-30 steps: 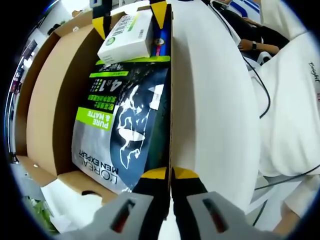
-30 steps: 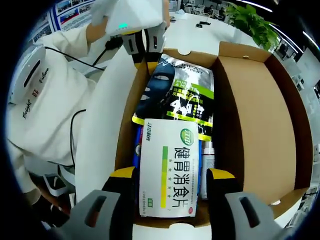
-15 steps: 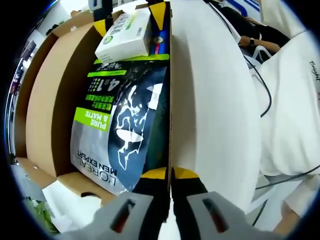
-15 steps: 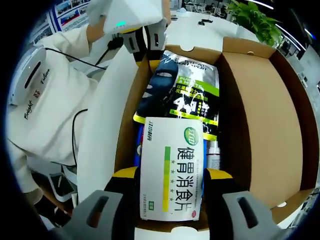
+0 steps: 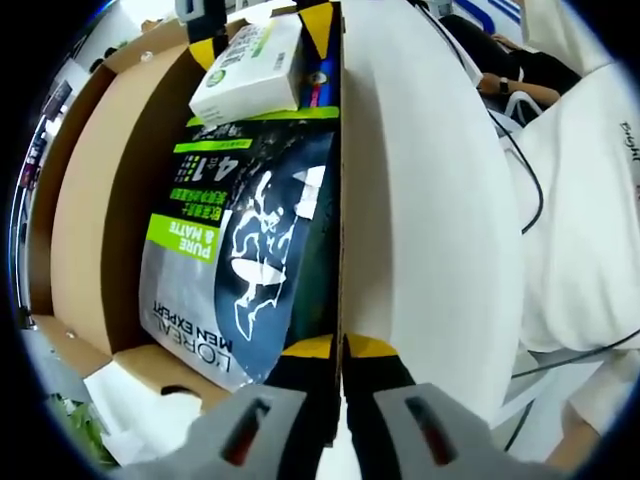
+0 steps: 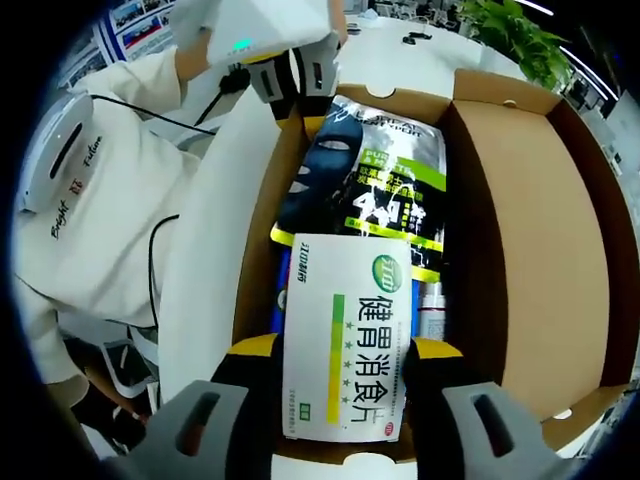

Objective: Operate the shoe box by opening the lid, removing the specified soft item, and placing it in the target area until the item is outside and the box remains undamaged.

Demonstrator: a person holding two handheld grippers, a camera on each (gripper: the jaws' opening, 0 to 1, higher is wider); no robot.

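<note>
Right gripper view: right gripper (image 6: pixel 335 350) grasps white carton (image 6: pixel 345 335); left gripper (image 5: pixel 340 350) pinches box wall (image 5: pixel 340 200).

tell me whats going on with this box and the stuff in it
A person works an open cardboard shoe box with two handheld tools. The right claw is shut on a white medicine carton with green print at one end of the box. The left claw is shut on the box's side wall at the other end, apparently steadying it. A dark face-mask pouch lies on the box floor, partly under the carton. Nothing is out of the box yet.
</note>
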